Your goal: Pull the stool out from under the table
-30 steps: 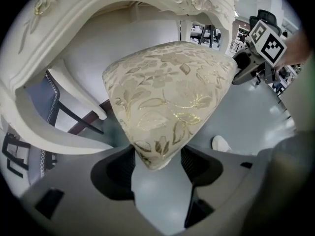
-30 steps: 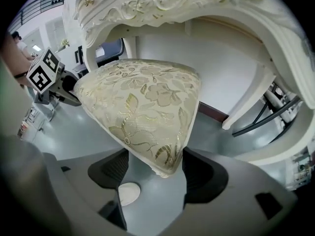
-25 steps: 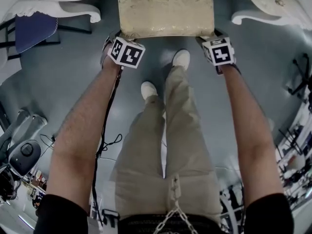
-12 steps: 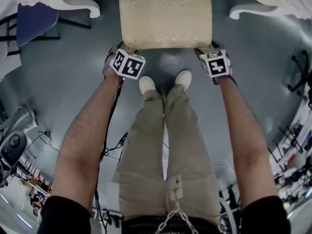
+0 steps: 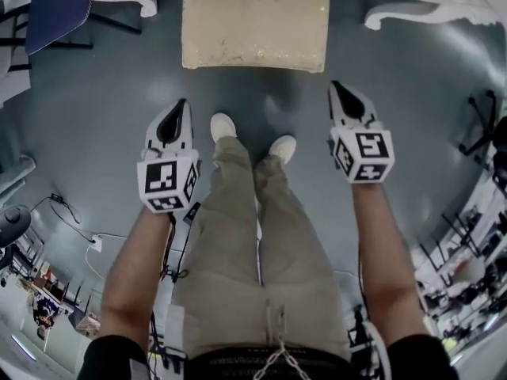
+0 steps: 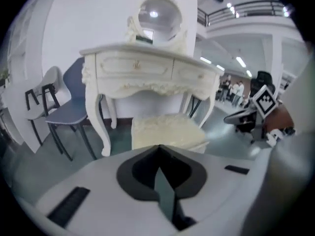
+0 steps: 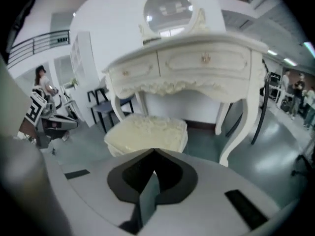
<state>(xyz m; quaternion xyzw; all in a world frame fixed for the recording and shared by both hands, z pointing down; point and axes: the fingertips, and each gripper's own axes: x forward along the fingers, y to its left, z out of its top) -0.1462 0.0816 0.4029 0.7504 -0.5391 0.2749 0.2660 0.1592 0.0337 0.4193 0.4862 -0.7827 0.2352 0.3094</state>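
Observation:
The cream cushioned stool (image 5: 255, 22) stands on the grey floor in front of the white dressing table (image 6: 147, 58), between its curved legs (image 5: 404, 10). It also shows in the left gripper view (image 6: 167, 132) and the right gripper view (image 7: 147, 132). My left gripper (image 5: 181, 104) hangs in the air short of the stool's near left corner, apart from it. My right gripper (image 5: 336, 87) hangs short of the near right corner. The jaws of both have just been closing and now stand shut, with nothing between them.
A blue chair (image 5: 51, 18) stands left of the table, with a white chair (image 6: 37, 102) behind it. My legs and white shoes (image 5: 222, 125) are between the grippers. Cables (image 5: 71, 212) lie on the floor at the left. People stand far off (image 7: 300, 95).
Both grippers have come off the stool's near corners, risen and drawn back toward me, and their jaws have shut. The stool now shows whole in front of the table.

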